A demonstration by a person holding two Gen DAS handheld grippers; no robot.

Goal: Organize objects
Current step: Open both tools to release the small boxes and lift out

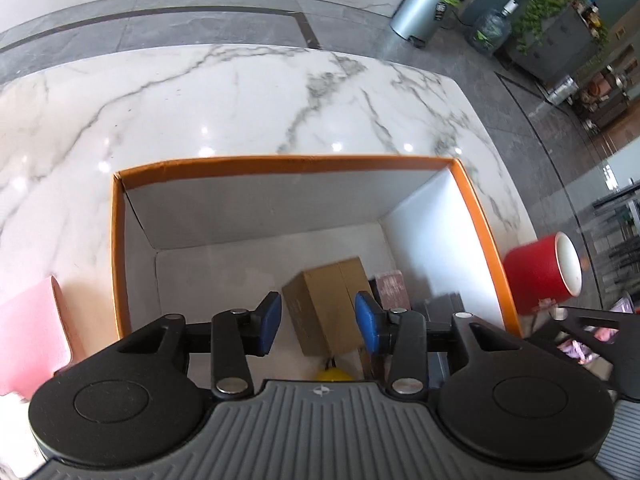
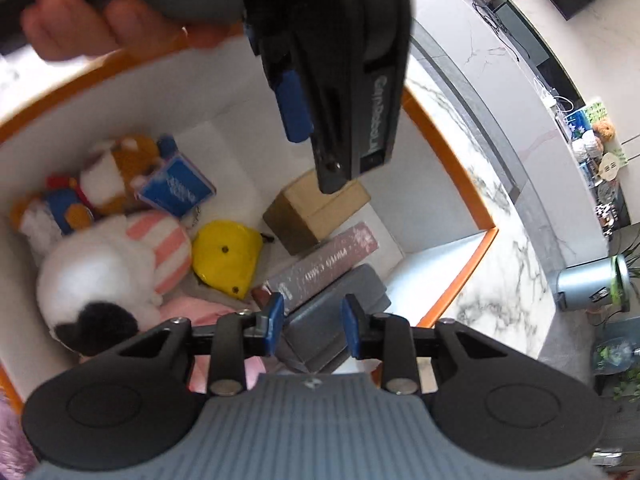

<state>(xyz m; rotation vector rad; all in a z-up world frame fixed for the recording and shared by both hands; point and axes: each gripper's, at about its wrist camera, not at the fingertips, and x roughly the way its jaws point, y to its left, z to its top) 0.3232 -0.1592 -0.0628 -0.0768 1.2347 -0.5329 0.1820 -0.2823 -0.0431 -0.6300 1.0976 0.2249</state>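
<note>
The orange-rimmed box (image 2: 452, 160) sits on the white marble counter (image 1: 240, 96) and it's already pretty full: a tan cardboard box (image 2: 312, 216) towards the far side, a yellow pouch (image 2: 226, 258) just left of it, a dusty-pink long box (image 2: 324, 268) leaning beside the tan one, and a grey case (image 2: 340, 312) at the near right. Over on the left there's a pile of plush toys, a white one with pink stripes (image 2: 120, 272) and an orange-and-white one (image 2: 120, 168), with a small blue book (image 2: 176, 190) touching them. The right hand-held gripper (image 2: 312, 328) hangs over the grey case, jaws narrowly apart, and I can't tell if the pads touch it. The left hand-held gripper (image 1: 318, 320) hovers above the tan box, jaws partly apart and holding nothing. Outside the box, a red cup (image 1: 544, 272) lies on its side to the right and something pink (image 1: 32, 340) sits on the left.
</note>
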